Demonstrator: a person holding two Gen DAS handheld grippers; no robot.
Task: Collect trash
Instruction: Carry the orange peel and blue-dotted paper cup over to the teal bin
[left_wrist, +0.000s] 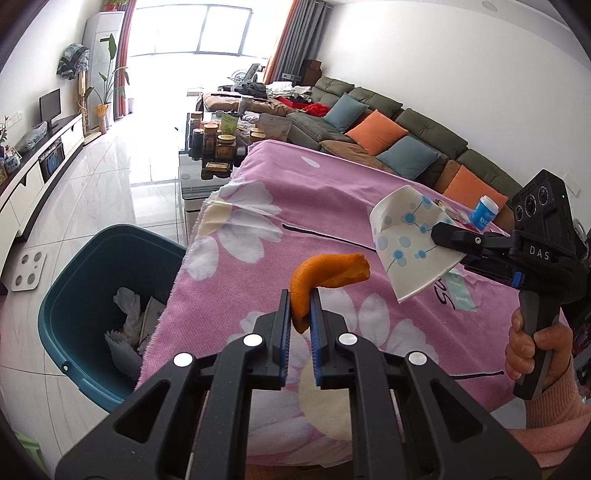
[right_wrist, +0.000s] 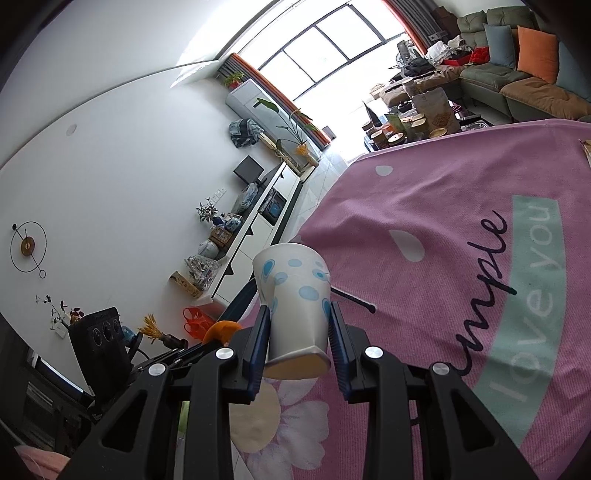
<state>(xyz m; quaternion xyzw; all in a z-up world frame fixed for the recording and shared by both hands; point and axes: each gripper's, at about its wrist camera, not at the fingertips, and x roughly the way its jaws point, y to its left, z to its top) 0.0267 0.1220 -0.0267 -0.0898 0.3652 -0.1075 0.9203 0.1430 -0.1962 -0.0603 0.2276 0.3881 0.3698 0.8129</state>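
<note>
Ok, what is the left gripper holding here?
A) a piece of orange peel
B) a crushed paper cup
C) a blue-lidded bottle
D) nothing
A: the left gripper is shut on a curled piece of orange peel above the pink cloth; the paper cup sits in the right gripper.

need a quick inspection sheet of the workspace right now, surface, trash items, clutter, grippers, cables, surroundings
surface: table under a pink floral cloth, printed "simple" and "love you".
job's things: orange peel and a squashed paper cup with blue dots, both held above the cloth; teal bin on the floor beside the table, with white tissues inside.
clutter: blue-and-white tub and a flat wrapper at the far right edge of the cloth.
grippers: left gripper shut on the peel; right gripper shut on the cup.
cables: nothing seen.
surroundings: green sofa with orange and blue cushions, crowded coffee table, TV cabinet, bright window.
</note>
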